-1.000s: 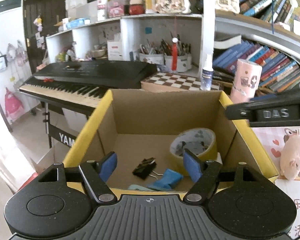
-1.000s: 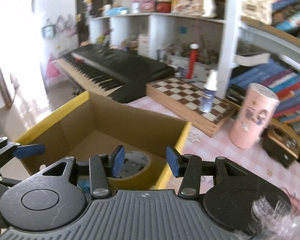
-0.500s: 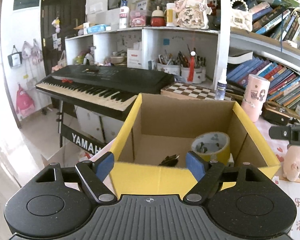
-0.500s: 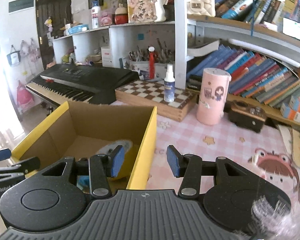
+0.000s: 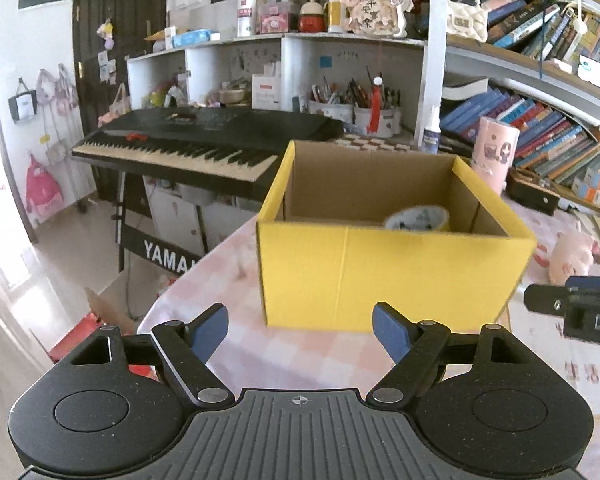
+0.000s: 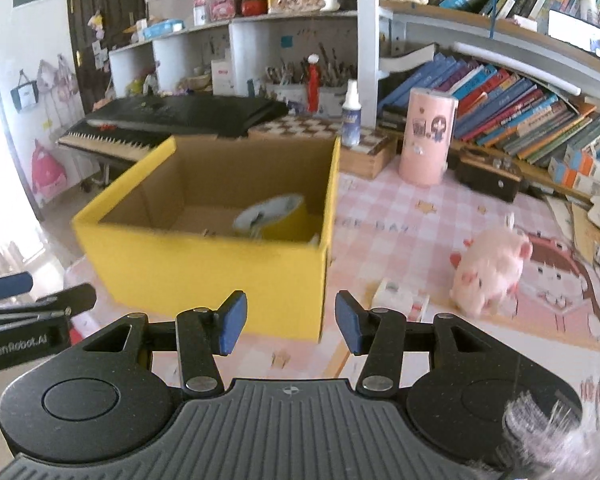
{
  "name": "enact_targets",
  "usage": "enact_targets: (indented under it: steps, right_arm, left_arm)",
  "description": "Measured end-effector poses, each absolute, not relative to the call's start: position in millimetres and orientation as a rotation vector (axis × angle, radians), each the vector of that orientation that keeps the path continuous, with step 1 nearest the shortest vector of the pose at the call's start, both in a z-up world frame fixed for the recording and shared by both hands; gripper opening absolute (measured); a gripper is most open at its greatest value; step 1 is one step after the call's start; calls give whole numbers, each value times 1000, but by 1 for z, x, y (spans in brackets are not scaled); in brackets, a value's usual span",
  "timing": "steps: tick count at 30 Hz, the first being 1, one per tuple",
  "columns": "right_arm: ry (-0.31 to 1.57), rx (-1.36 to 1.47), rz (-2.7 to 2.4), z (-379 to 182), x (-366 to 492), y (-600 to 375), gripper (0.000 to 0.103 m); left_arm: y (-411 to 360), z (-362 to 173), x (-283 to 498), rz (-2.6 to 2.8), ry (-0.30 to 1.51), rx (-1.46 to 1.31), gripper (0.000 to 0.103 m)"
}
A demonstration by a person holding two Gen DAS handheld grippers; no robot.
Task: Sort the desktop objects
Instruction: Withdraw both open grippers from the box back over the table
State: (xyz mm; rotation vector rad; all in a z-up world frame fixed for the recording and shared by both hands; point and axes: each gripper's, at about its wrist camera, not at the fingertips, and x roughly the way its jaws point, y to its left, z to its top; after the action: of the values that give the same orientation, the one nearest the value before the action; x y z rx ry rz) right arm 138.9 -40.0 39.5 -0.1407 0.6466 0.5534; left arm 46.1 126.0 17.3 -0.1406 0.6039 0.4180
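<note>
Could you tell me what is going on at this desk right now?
A person holding a gripper in each hand is sorting desk items into a yellow cardboard box. A roll of tape already lies inside it. Both the left gripper and the right gripper are empty, in front of the box; the right one's jaws are opening with nothing between them. A pink plush pig and a small white packet sit on the pink tablecloth beside the box.

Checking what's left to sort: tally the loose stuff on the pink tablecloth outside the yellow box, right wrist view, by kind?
Plush pig: 1
Small white packet: 1
Pink cylinder canister: 1
Dark small case: 1
Chessboard box, with one spray bottle standing on it: 1
Total: 5 on the cloth, bottle not counted.
</note>
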Motion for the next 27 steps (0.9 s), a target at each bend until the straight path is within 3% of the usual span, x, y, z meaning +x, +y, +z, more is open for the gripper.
enact_targets:
  steps: [14, 27]
  right_arm:
    - [701, -103, 482, 19, 68, -55, 48]
    - [706, -89, 365, 11, 33, -80, 60]
  left_arm:
    - [109, 5, 0, 341, 663, -96, 81]
    - [90, -2, -17, 259, 685, -78, 83]
